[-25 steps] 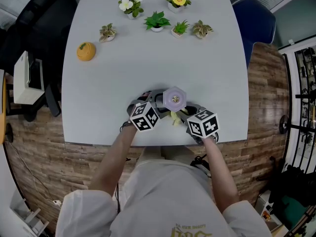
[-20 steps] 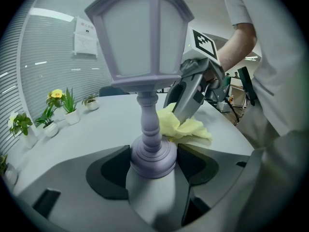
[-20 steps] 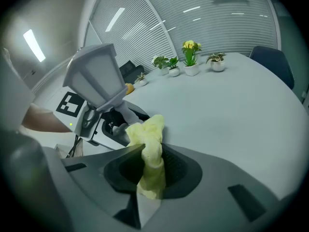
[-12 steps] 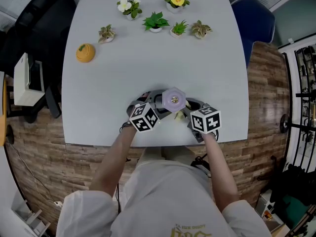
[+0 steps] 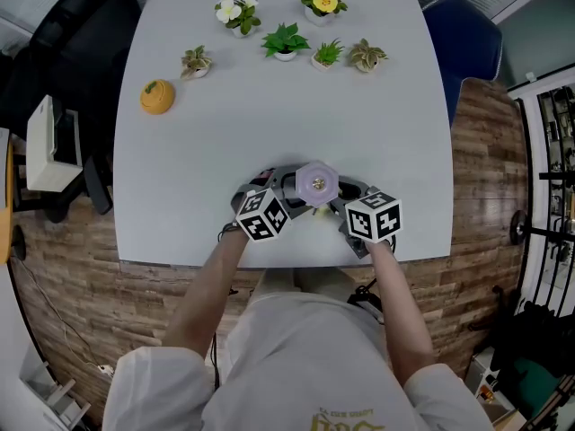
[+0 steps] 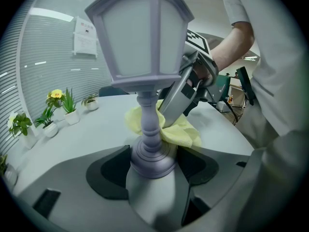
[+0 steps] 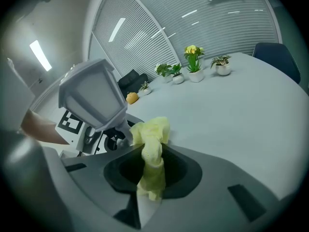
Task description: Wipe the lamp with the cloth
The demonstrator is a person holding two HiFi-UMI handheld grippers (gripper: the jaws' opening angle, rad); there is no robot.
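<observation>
Between the jaws of the left gripper (image 6: 153, 164) the lantern lamp (image 6: 145, 42) stands clamped by its base; the right gripper (image 7: 152, 174) pinches the yellow cloth (image 7: 150, 138) against its stem. Rubbing hard sideways could lever the top-heavy lamp loose.

Table (image 5: 287, 124) passable beyond lamp (image 5: 316, 184); plants (image 5: 286, 39), orange ornament (image 5: 156, 96) at far edge.

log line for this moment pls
left hand-held gripper: shut on lamp base | right hand-held gripper: shut on yellow cloth | yellow cloth: against lamp stem
</observation>
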